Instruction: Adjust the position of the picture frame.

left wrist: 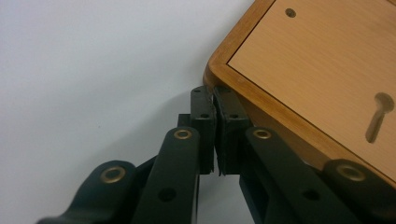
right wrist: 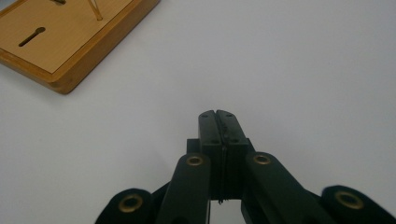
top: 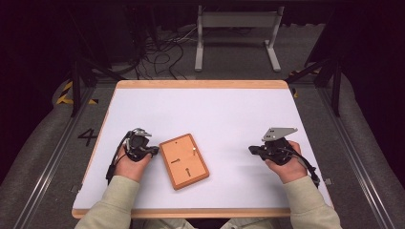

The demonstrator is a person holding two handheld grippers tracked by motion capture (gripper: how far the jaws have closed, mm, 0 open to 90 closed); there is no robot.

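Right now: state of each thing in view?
Left hand-held gripper: jaws shut, nothing between them, tips at the corner of the wooden board.
Right hand-held gripper: jaws shut, nothing held, over bare table.
Wooden board: lying flat on the table, turned at an angle, keyhole slots facing up.
Table: white top, level.

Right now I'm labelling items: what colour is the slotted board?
Light orange-brown wood with a darker rim; the board shows best in the left gripper view.
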